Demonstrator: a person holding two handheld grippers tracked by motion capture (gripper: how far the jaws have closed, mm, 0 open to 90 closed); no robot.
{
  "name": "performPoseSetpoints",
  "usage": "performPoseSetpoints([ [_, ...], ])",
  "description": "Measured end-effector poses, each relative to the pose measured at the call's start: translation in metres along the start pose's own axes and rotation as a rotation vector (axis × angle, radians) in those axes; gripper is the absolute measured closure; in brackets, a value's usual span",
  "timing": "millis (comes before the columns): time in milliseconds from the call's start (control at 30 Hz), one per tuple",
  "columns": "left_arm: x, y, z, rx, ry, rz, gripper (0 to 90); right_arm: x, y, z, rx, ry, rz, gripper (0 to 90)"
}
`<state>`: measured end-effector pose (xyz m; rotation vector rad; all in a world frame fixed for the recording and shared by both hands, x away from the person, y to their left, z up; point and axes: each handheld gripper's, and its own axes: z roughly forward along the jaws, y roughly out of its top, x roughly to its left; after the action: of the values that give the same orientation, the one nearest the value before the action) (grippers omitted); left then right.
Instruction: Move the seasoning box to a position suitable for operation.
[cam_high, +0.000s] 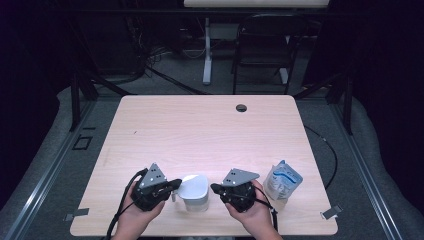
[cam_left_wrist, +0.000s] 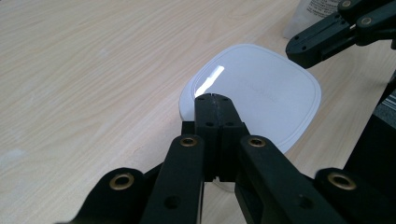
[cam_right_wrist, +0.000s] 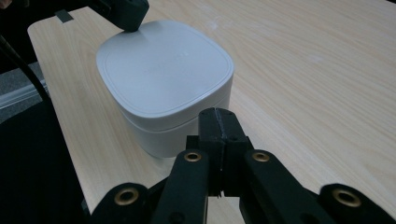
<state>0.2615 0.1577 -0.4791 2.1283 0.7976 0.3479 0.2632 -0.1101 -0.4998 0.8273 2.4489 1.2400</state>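
Observation:
A white, rounded-square container (cam_high: 195, 192) with a closed lid (cam_left_wrist: 261, 93) stands near the front edge of the wooden table (cam_high: 200, 130). My left gripper (cam_high: 175, 184) sits at its left side. Its jaws are shut with nothing between them, and the tips (cam_left_wrist: 215, 97) are over the lid's edge. My right gripper (cam_high: 214, 188) is just right of the container, also shut and empty, with its tips (cam_right_wrist: 217, 112) close to the container's wall (cam_right_wrist: 163, 135). The left gripper's tip (cam_right_wrist: 128, 18) shows at the lid's far edge, and the right gripper (cam_left_wrist: 303, 46) shows beyond the lid.
A white and blue pouch (cam_high: 282, 181) stands to the right of my right hand, near the table's front right corner. A dark cable hole (cam_high: 241, 107) sits at the table's far edge. A black chair (cam_high: 262, 50) stands behind the table.

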Motion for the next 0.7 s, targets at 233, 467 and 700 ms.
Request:
performPoseSetpoints([
  [233,0.0009,-0.0011,-0.0001,-0.007,-0.003,-0.009,90.0,0.0021,-0.0023,0.0058,0.027,0.016,-0.015,90.0],
  [467,0.0017,-0.0017,-0.0006,-0.006,-0.006,-0.013,90.0,0.0055,-0.0018,0.0072,0.023,0.023,-0.021,90.0],
  [700,0.0016,-0.002,-0.0007,-0.007,-0.005,-0.016,90.0,0.0071,-0.0006,0.0063,0.017,0.026,-0.024,90.0],
])
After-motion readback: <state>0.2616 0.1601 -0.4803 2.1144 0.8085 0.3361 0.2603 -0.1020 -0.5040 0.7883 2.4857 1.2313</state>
